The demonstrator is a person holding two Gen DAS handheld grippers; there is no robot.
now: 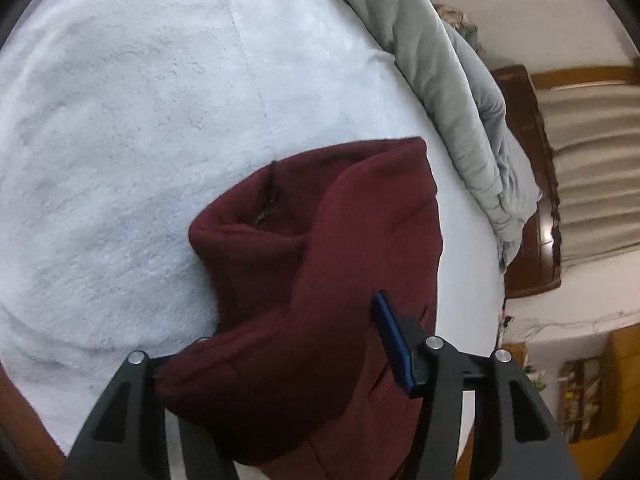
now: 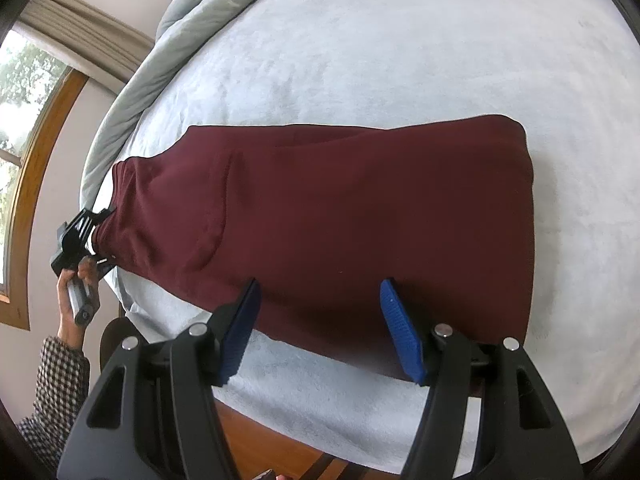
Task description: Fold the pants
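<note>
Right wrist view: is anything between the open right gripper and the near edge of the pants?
Nothing visible. The right gripper hovers open over the maroon pants near edge; only the white blanket lies around them.

A bed covered by a pale blue-white fleecy blanket is seen filling most of both views. A pair of dark maroon knit pants is laid flat across the blanket through the middle of the right wrist frame, one end being lifted off at the left edge. A bunched grey-green quilted comforter is piled along the bed's far edge, at the upper right of the left wrist frame.
</note>
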